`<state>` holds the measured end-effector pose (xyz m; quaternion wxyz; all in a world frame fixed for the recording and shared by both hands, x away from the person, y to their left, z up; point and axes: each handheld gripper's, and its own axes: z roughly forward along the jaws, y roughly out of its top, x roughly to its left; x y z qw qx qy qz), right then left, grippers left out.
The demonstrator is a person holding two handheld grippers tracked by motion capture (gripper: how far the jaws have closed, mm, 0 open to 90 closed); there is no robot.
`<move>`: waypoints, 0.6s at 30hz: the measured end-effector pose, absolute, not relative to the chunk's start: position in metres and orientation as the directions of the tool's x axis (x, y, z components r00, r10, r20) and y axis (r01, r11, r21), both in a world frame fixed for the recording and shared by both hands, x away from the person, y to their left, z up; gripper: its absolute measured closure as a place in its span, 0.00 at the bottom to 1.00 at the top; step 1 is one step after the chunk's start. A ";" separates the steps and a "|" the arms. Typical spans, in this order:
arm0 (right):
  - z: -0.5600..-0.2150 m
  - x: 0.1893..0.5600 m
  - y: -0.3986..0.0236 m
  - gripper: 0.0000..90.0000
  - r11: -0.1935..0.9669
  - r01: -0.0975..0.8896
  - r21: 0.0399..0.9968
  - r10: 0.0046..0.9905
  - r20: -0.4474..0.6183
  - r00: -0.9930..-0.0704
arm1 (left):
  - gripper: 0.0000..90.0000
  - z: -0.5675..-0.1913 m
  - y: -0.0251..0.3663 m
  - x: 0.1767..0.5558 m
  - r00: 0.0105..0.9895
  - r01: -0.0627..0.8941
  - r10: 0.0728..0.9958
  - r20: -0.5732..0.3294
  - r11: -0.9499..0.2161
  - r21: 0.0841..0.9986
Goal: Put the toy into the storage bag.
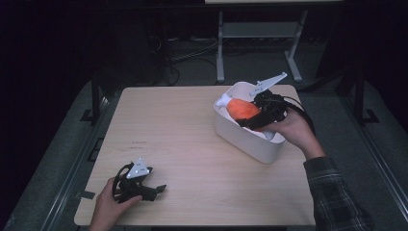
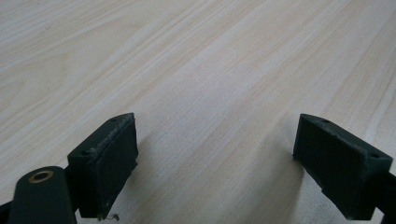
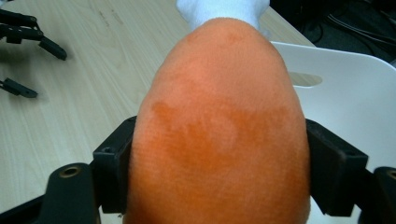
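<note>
An orange plush toy with a white end is held over the white bin at the table's right. My right gripper is shut on it; in the right gripper view the orange plush toy bulges between both pads, its white tip pointing away. My left gripper rests on the table near the front left corner, held by a hand. Its jaws stand wide apart over bare wood in the left gripper view, the left gripper holding nothing.
The light wooden table has the bin near its right edge. The bin's rim and inner wall lie just past the toy. Table legs and cables sit on the dark floor beyond the far edge.
</note>
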<state>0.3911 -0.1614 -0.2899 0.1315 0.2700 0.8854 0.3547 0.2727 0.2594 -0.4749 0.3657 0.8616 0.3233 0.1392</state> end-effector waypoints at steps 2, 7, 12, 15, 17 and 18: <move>-0.291 0.394 -0.163 0.25 0.605 0.389 0.695 0.573 -0.040 -0.819 | 0.14 -0.475 0.259 0.273 0.752 0.455 0.659 0.004 -0.523 0.720; -0.296 0.402 -0.166 0.24 0.609 0.400 0.685 0.583 -0.045 -0.811 | 0.14 -0.475 0.259 0.273 0.751 0.456 0.660 0.004 -0.523 0.720; -0.301 0.407 -0.169 0.24 0.610 0.418 0.673 0.590 -0.035 -0.806 | 0.14 -0.475 0.259 0.273 0.752 0.456 0.660 0.004 -0.523 0.720; -0.305 0.411 -0.170 0.24 0.612 0.422 0.669 0.591 -0.033 -0.806 | 0.14 -0.475 0.259 0.273 0.752 0.455 0.659 0.005 -0.524 0.720; -0.307 0.413 -0.171 0.24 0.619 0.421 0.663 0.586 -0.034 -0.809 | 0.14 -0.475 0.259 0.273 0.752 0.456 0.659 0.003 -0.523 0.721; -0.308 0.413 -0.171 0.23 0.624 0.422 0.658 0.586 -0.037 -0.809 | 0.14 -0.475 0.259 0.273 0.752 0.456 0.659 0.003 -0.523 0.720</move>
